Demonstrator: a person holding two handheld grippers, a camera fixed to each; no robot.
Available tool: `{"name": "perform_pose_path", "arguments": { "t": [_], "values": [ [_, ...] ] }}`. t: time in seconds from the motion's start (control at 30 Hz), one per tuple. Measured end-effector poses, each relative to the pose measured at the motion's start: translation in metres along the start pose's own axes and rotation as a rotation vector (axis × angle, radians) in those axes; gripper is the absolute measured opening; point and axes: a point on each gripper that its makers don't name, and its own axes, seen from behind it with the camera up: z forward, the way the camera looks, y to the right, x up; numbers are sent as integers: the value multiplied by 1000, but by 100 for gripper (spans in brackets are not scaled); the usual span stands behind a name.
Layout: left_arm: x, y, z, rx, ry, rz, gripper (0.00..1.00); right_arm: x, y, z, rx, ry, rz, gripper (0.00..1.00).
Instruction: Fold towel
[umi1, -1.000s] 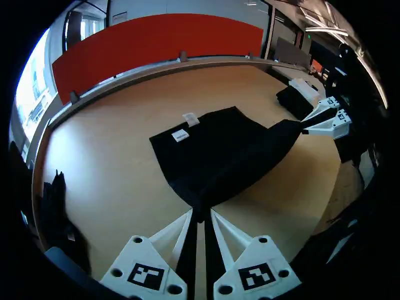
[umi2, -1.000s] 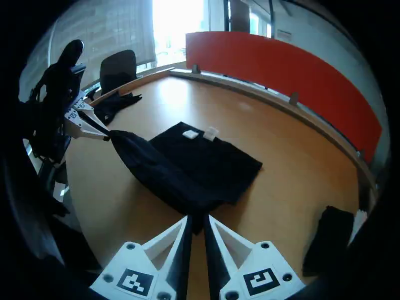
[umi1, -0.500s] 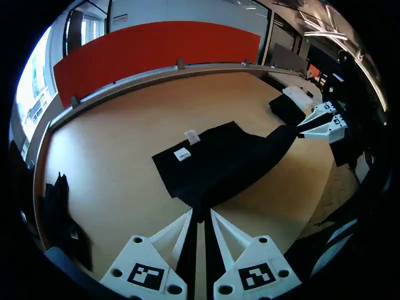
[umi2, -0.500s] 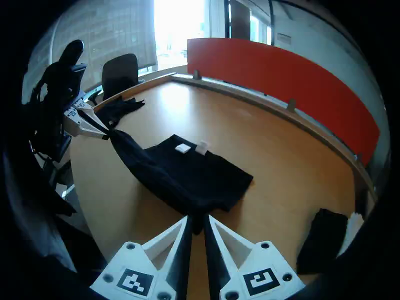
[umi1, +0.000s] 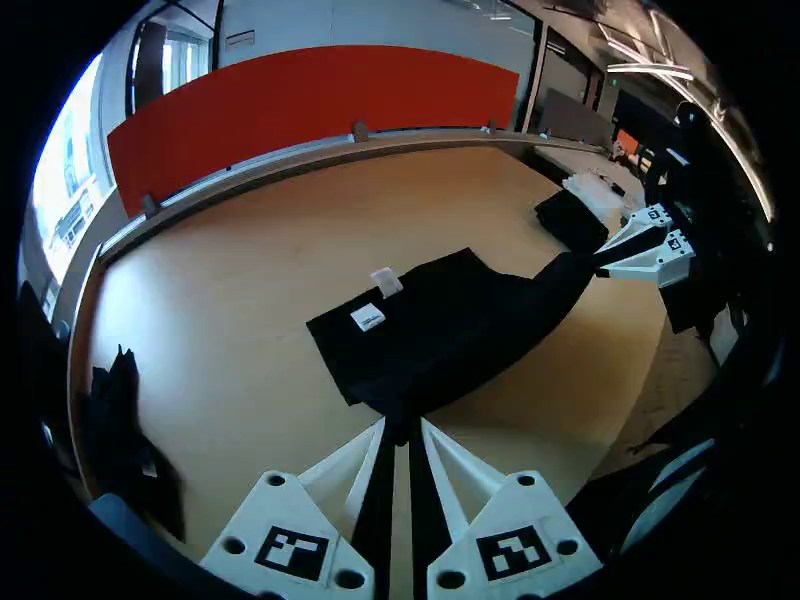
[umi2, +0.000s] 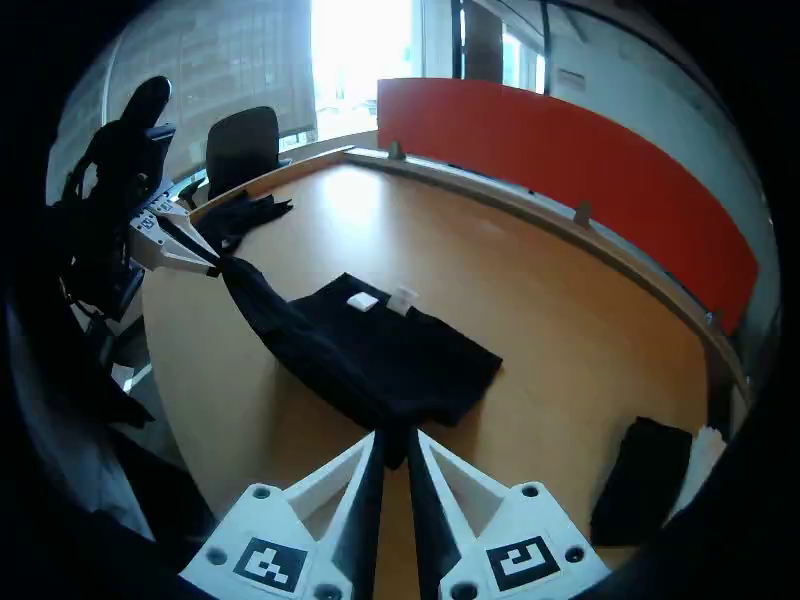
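While the jaws of the left gripper (umi1: 400, 432) sit closed on one towel (umi1: 450, 320) corner, the right gripper (umi2: 395, 440) pinches another.

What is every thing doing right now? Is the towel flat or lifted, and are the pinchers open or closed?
Black towel: near edge lifted by two corners, far part lying on the table.
Left gripper: shut on one towel corner.
Right gripper: shut on the other corner.
White tags: lying on top of the towel.
Spare dark cloth: folded, lying apart on the table.
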Motion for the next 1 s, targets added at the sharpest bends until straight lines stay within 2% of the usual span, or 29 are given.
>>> {"name": "perform_pose_path", "arguments": {
  "t": [0.37,0.67,1.0],
  "values": [
    [8,-14,13,25,11,-5,9,5,8,15,-10,-14,-11,15],
    [19,-28,37,35,13,-6,9,6,27,37,-30,-44,-3,15],
    [29,-43,62,55,11,-20,9,5,47,60,-37,-77,34,15]
  ]
}}
